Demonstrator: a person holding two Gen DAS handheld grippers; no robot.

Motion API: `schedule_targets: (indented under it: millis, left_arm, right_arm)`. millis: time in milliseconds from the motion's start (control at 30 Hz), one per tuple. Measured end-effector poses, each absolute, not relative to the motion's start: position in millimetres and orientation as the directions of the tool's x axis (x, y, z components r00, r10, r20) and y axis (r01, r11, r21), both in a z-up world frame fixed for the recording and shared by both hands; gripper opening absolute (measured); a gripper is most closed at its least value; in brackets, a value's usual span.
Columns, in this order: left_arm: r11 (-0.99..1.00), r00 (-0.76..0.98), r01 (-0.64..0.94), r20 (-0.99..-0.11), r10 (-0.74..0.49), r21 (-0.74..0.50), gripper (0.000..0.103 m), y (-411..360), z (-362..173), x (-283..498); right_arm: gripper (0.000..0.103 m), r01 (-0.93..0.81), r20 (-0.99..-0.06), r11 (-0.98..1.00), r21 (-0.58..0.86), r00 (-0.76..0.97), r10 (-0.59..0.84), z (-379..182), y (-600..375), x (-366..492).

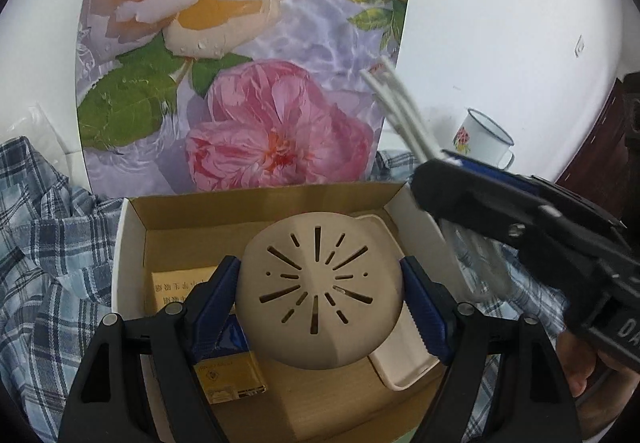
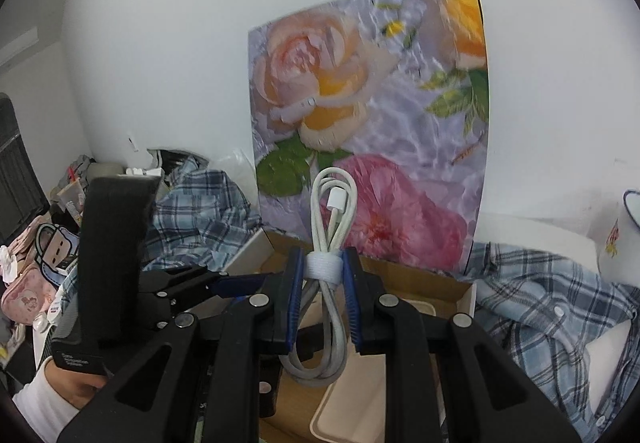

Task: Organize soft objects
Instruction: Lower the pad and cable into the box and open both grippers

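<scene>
1. left tool [image 1: 320,299]: clenched on a beige domed cover [image 1: 320,291] with radiating slots, the blue pads pressing its two opposite sides; the wide stance of the jaws matches the cover's width. the cover hangs over the open cardboard box [image 1: 260,209], evidently for setting down inside.
2. right tool [image 2: 323,275]: clenched on a coiled white cable [image 2: 330,227], gripped right at its white strap, which keeps the loops bundled. the cable sits above the box's right side, a plug end showing in the upper loop.
3. box contents: a yellow packet [image 1: 176,289] at the left, a cream tray [image 1: 400,363] at the right, partly under the cover. bare floor shows between them, likely room for the cover.
4. surroundings: the box rests on a plaid shirt [image 1: 44,243]; a floral panel [image 1: 248,55] stands upright just behind it; an enamel mug [image 1: 482,139] sits well to the right.
5. judgement: both items appear close to placement; the two tools crowd the same box, so contact between them is the main risk.
</scene>
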State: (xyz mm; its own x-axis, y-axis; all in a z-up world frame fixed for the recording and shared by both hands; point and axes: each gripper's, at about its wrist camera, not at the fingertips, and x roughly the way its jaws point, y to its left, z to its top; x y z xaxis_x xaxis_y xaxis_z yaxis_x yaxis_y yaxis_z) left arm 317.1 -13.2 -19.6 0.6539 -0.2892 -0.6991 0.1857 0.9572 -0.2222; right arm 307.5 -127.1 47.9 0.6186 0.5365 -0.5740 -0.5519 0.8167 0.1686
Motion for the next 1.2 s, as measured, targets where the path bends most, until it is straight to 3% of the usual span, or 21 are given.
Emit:
schedule_targets:
  millis: [233,333,433,500,533,567,667,767,867,967,1200]
  left_arm:
    - [0.952,0.601,0.197,-0.739,-0.305,-0.233,0.082,-21,-34,325]
    - [0.957,0.596,0.181,-0.749,-0.289,-0.225,0.087,-20,-38,330]
    - [0.984,0.620,0.135,-0.766,-0.173,-0.113,0.103,-22,-39,333]
    - [0.994,0.646,0.103,-0.757,-0.093,-0.035,0.103,-22,-39,332]
    - [0.995,0.651,0.099,-0.755,-0.083,-0.023,0.103,-22,-39,332]
    - [0.995,0.649,0.100,-0.757,-0.082,-0.022,0.103,-20,-39,332]
    - [0.994,0.645,0.104,-0.758,-0.103,-0.046,0.103,-18,-39,334]
    - [0.994,0.655,0.101,-0.749,-0.100,-0.045,0.103,-15,-36,334]
    - [0.993,0.663,0.097,-0.740,-0.110,-0.062,0.103,-8,-30,330]
    - [0.994,0.676,0.088,-0.729,-0.112,-0.071,0.103,-5,-24,329]
    - [0.994,0.697,0.079,-0.709,-0.112,-0.079,0.103,2,-12,326]
  right_arm:
    - [0.019,-0.521,-0.612,0.837,0.170,0.610,0.504,31,-130,316]
    - [0.019,-0.518,-0.608,0.838,0.171,0.614,0.503,33,-132,316]
    - [0.020,-0.513,-0.613,0.841,0.170,0.613,0.498,32,-132,317]
    - [0.033,-0.508,-0.616,0.844,0.174,0.612,0.495,31,-132,317]
    - [0.055,-0.506,-0.617,0.845,0.175,0.612,0.495,31,-132,317]
    - [0.070,-0.506,-0.613,0.844,0.180,0.614,0.498,32,-133,317]
    - [0.073,-0.507,-0.605,0.843,0.178,0.619,0.500,35,-131,314]
    - [0.090,-0.500,-0.598,0.850,0.165,0.635,0.489,39,-131,312]
    - [0.097,-0.492,-0.597,0.854,0.169,0.639,0.486,42,-134,313]
    - [0.102,-0.488,-0.599,0.855,0.174,0.637,0.485,42,-136,314]
    - [0.102,-0.482,-0.603,0.861,0.164,0.641,0.474,46,-138,314]
